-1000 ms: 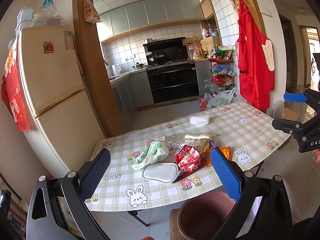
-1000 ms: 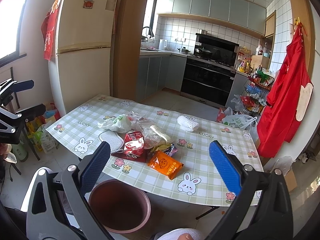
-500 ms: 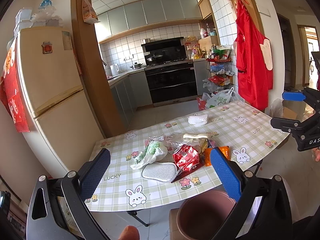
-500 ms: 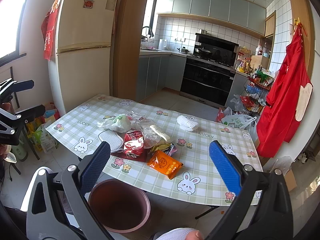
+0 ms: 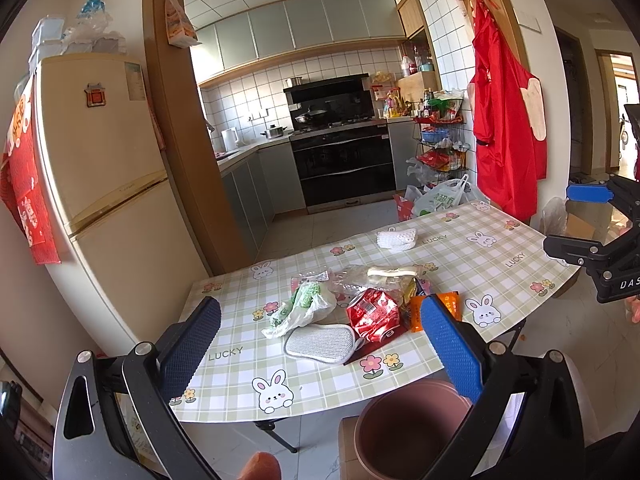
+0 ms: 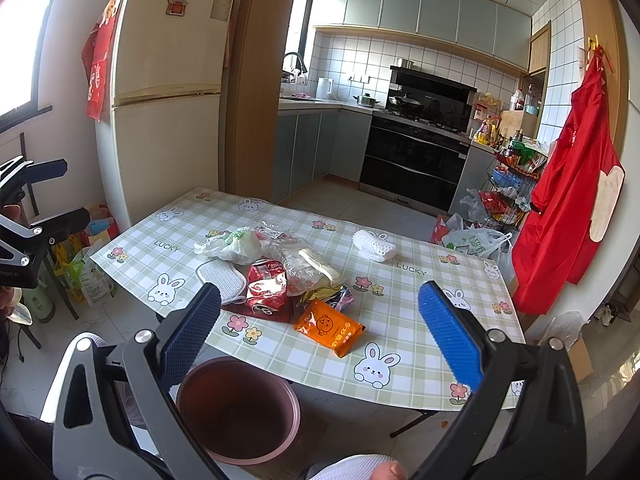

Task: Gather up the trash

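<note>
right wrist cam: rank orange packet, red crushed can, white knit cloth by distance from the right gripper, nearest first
1. orange packet: near table edge, just ahead of the right gripper.
2. red crushed can: mid-pile, further left.
3. white knit cloth: far side, alone.

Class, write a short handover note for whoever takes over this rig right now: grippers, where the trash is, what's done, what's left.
Left gripper open, empty. Right gripper open, empty. Both are short of the table.
The wrappers sit piled mid-table: orange packet, red packet, clear bags, next to a grey scrub pad.
Pink bin stands below the near edge and looks empty.
Nothing collected yet; all trash remains.
</note>
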